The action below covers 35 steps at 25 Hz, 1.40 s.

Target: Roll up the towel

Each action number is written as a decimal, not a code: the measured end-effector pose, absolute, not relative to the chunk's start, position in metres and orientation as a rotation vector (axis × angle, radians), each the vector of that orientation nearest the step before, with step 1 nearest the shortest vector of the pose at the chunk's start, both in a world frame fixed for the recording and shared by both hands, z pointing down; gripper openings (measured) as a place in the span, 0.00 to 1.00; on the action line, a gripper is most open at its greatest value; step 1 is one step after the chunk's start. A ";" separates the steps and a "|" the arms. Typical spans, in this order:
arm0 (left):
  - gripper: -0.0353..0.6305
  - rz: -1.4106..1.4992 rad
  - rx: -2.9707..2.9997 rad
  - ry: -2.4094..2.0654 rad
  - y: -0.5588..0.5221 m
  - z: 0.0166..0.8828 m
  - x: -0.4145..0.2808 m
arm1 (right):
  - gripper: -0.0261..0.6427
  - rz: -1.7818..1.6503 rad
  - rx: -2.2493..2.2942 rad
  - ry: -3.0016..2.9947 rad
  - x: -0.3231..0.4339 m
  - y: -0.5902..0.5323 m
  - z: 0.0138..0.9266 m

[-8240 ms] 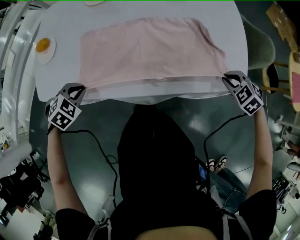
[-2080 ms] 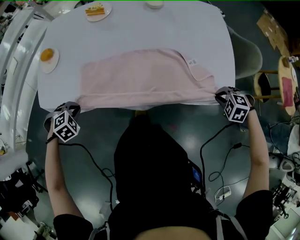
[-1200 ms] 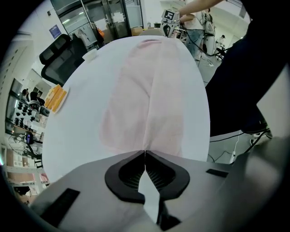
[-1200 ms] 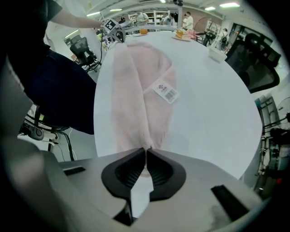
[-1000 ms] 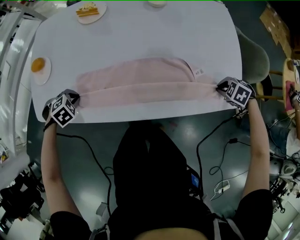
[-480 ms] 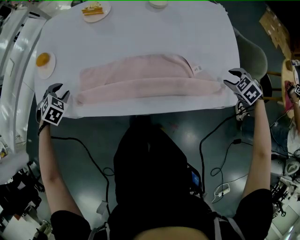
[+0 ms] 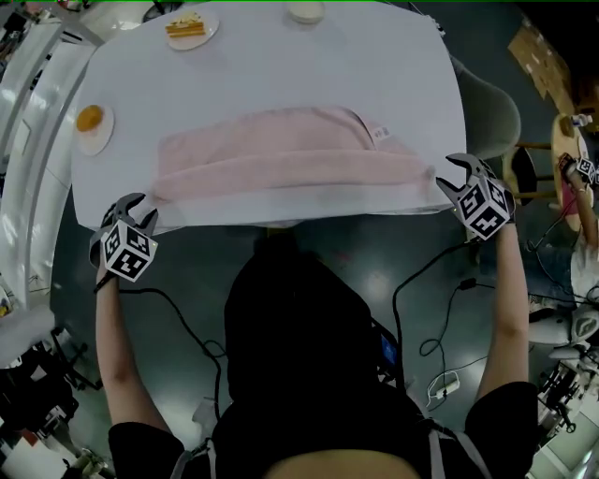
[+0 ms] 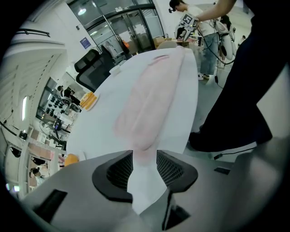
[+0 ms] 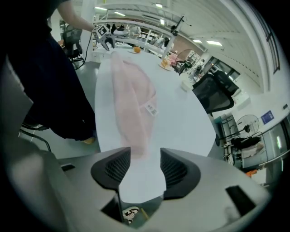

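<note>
1. Closest to me, the person in a black top (image 7: 304, 346) leans over the near edge, with dark cables trailing on the grey floor (image 7: 201, 290) beside them.

2. The left tongs (image 7: 137, 210) hang just off the near left corner of the white oval surface (image 7: 281, 65), pointing steeply down. Their jaws have just been opening and now stand apart. In the left gripper view, the left tongs (image 8: 145, 163) clamp nothing. The surface's white corner and the towel's end only show through the gap, beyond the black ribbed pads (image 8: 118, 172).

3. The right tongs (image 7: 451, 174) sit at the near right corner, just beside the towel's end. Their jaws have likewise just been opening and are parted. In the right gripper view, the right tongs (image 9: 145, 165) also grip nothing.

4. The pale pink cloth towel (image 7: 281, 154) lies lengthwise across the near half of the surface, between the two tongs. Its near long edge is turned over into a thick roll, and the flat rest lies behind that. A small white tag (image 7: 379, 133) shows near its right end. From either end it stretches away in a long band (image 8: 154, 95) (image 9: 131, 104).

5. Further back on the left rests a white plate with a round orange item (image 7: 92, 122).

6. At the far edge are a plate with a layered yellow slice (image 7: 190, 26) and a small white bowl (image 7: 306, 11).

7. A grey-green chair (image 7: 491, 108) stands beside the surface's right side.
</note>
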<state>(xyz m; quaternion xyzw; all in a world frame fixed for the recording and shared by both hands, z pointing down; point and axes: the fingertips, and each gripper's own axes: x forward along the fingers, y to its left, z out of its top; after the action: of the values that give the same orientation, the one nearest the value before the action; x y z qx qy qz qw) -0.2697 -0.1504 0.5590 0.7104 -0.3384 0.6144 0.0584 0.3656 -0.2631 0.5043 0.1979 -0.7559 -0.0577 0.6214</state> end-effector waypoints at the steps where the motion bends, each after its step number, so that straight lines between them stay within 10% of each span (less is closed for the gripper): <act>1: 0.30 1.851 2.161 -1.021 -0.148 0.562 -0.263 | 0.36 -0.139 0.438 -1.747 0.359 -0.256 0.507; 21: 0.30 1.903 2.154 -0.873 -0.161 0.608 -0.244 | 0.36 -0.110 0.273 -1.721 0.326 -0.244 0.584; 29: 0.30 1.932 2.151 -0.715 -0.167 0.609 -0.246 | 0.14 -0.135 0.247 -1.698 0.325 -0.261 0.587; 35: 0.12 2.092 2.174 -0.711 -0.182 0.601 -0.260 | 0.09 -0.241 0.241 -1.692 0.326 -0.274 0.565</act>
<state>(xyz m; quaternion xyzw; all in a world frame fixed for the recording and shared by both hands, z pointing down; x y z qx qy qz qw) -0.2597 -0.1823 0.6006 0.7010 -0.2294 0.6749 0.0209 0.3257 -0.2740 0.5654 0.1059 -0.7447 -0.1062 0.6503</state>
